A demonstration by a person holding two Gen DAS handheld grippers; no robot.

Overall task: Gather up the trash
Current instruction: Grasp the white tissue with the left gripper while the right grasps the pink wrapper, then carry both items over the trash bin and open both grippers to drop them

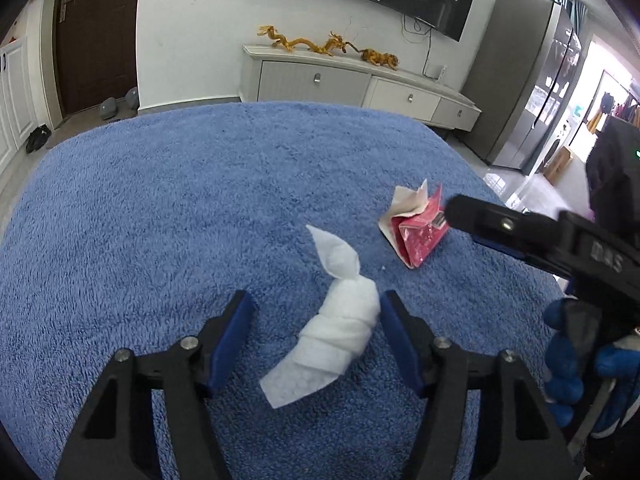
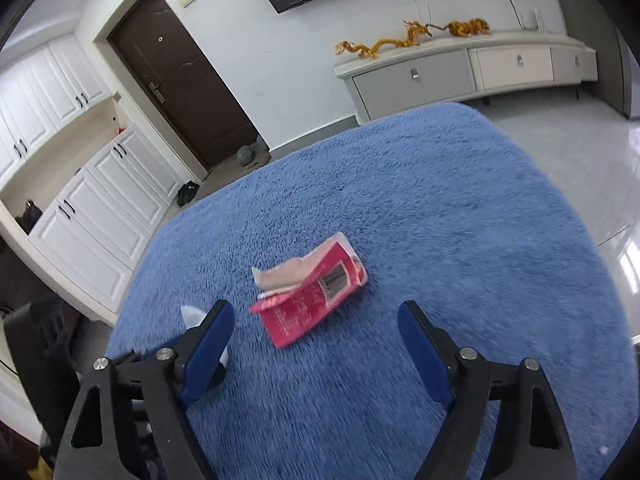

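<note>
on a blue rug [image 1: 160,208], the left gripper [image 1: 316,336] is half open around a tissue [image 1: 340,328], pads not touching. the right gripper [image 2: 316,340], wide and empty, nears a red wrapper [image 2: 312,292]; each should seat low before closing.

On the rug [image 1: 160,200], the twisted tissue [image 1: 344,320] lies between the left gripper's [image 1: 316,312] fingers; the torn packet [image 1: 416,232] lies beyond, to its right.

Each black hand-held gripper [image 1: 316,312] has blue finger pads [image 1: 236,336] (silver screws at joints) and a blue-gloved hand [image 1: 568,364].
</note>
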